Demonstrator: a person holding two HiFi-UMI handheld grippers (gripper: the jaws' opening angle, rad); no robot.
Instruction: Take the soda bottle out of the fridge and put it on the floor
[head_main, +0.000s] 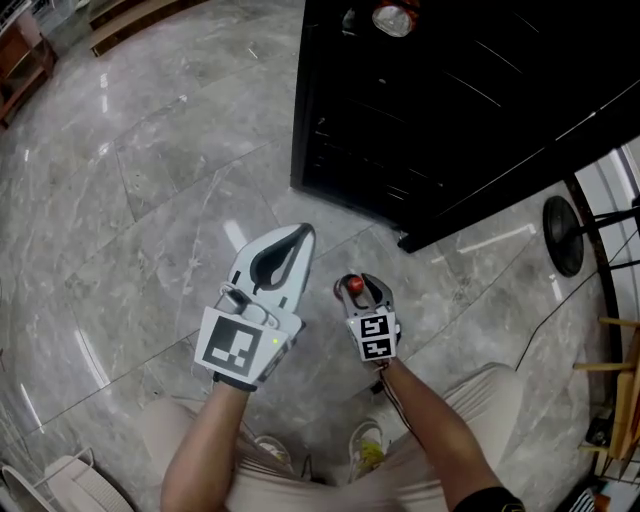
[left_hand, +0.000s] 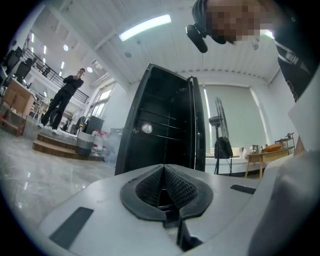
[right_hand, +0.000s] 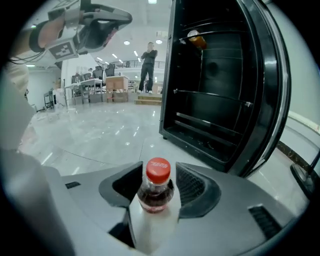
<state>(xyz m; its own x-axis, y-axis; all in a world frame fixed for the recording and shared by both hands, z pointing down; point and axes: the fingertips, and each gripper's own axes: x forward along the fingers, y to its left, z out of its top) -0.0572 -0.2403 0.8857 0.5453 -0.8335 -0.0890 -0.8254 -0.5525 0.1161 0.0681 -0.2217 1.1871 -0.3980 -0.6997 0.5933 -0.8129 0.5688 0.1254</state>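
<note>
Soda bottle (right_hand: 157, 191) stood upright near open fridge (head_main: 450, 110), seemingly down on floor (head_main: 150, 200), inside right gripper (head_main: 364, 289). Jaws slack, not pinching, guess for set-down. Left gripper (head_main: 298, 238) clenched, empty, beside it, out of way.

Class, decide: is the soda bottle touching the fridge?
Apart. The head view shows bare floor between the bottle and the fridge.

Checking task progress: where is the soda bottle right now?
Right gripper view: the red-capped plastic soda bottle stands between the jaws of the right hand-held gripper, above the grey marble floor, before the open black fridge.
</note>
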